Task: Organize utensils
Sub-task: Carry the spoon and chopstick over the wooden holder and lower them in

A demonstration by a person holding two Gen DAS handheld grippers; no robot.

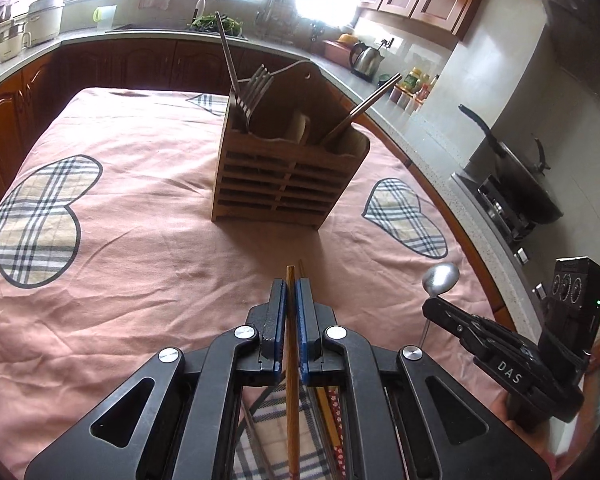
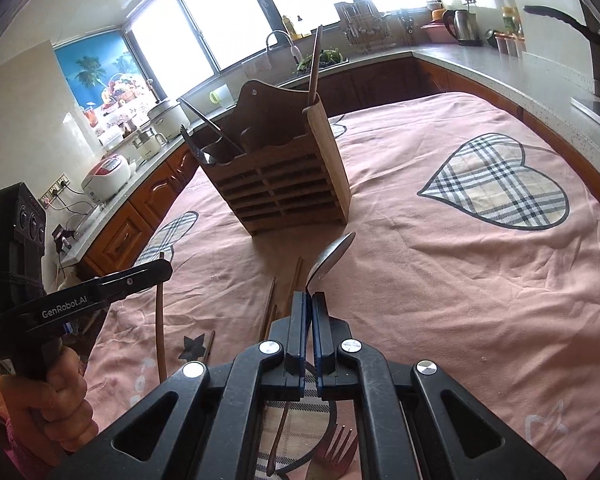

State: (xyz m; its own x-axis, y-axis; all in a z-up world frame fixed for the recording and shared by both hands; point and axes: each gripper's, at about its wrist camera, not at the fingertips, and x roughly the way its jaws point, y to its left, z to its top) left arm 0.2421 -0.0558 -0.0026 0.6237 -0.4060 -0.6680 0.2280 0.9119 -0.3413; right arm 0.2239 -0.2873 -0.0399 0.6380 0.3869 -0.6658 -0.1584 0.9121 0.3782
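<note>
A wooden utensil holder [image 1: 284, 176] stands on the pink tablecloth ahead of both grippers, with forks [image 1: 254, 90] in its left slot and chopsticks [image 1: 374, 102] in its right slot. It also shows in the right wrist view [image 2: 284, 184]. My left gripper [image 1: 291, 280] is shut on a wooden chopstick [image 1: 291, 360] and holds it above the cloth. My right gripper [image 2: 309, 294] is shut on a metal spoon [image 2: 330, 258], bowl pointing toward the holder. Loose chopsticks [image 2: 270, 308] and a fork [image 2: 338, 450] lie on the cloth below my right gripper.
The table is covered by a pink cloth [image 1: 132, 208] with plaid hearts. Kitchen counters surround it, with a kettle [image 1: 366, 58], a wok on the stove [image 1: 516, 176], a sink and rice cookers [image 2: 106, 176].
</note>
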